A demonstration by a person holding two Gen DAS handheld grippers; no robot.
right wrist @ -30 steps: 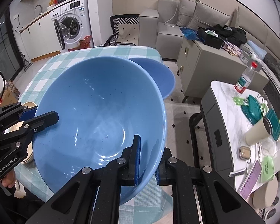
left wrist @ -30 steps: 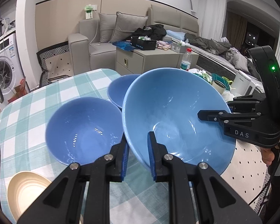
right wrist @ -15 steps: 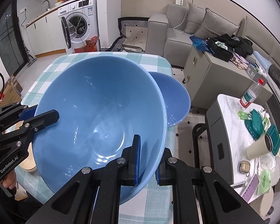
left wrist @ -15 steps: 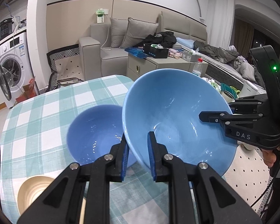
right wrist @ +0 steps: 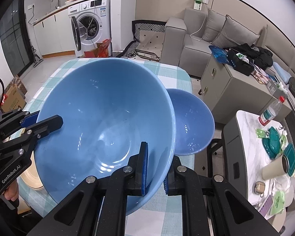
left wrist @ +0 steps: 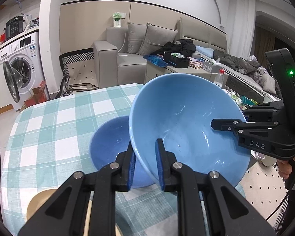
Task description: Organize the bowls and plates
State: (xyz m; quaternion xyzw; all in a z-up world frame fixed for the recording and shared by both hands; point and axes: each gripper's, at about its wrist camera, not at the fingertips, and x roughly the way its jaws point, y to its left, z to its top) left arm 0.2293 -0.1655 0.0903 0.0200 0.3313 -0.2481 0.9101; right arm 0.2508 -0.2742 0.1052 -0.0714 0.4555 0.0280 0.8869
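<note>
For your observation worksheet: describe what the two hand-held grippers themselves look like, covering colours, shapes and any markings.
Both are matte black with angular, scissor-like arms, silver rivets and blue ribbed pads. The left hand-held gripper reads "GenRobot.AI" in the right wrist view; the right hand-held gripper reads "DAS" and has a green light. Black cables trail nearby.

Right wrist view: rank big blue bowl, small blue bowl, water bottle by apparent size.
1. Big blue bowl, gripped at opposite rims by the left gripper and right gripper; it is nearest the camera, which exaggerates it.
2. Small blue bowl on the checked table.
3. Water bottle, smallest, also farther away.
</note>
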